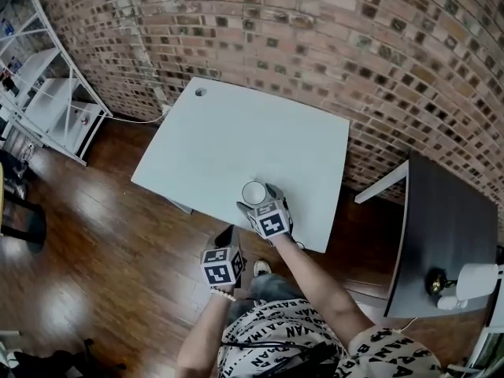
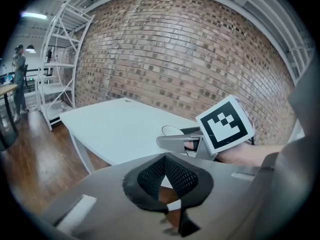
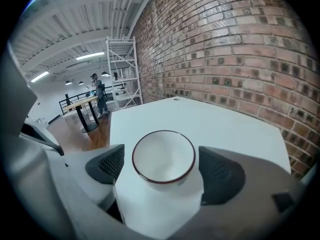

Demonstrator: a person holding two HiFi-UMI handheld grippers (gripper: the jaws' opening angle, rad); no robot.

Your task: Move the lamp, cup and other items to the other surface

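step in hand, likely: set-down of the white enamel cup with dark red rim [image 3: 163,156] on the white rectangular table [image 1: 220,140]. right gripper [image 3: 164,173] stands wide open, with the cup between its pads but untouched. left gripper [image 2: 167,181] is closed and empty. next: back off without tipping the cup.

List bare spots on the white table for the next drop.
The white rectangular table is bare from its far edge to its near edge, on both sides. Only crowding: the white red-rimmed cup at the near edge, standing between the jaws of the open right gripper. The dark table holds a white-shaded lamp at its near end.
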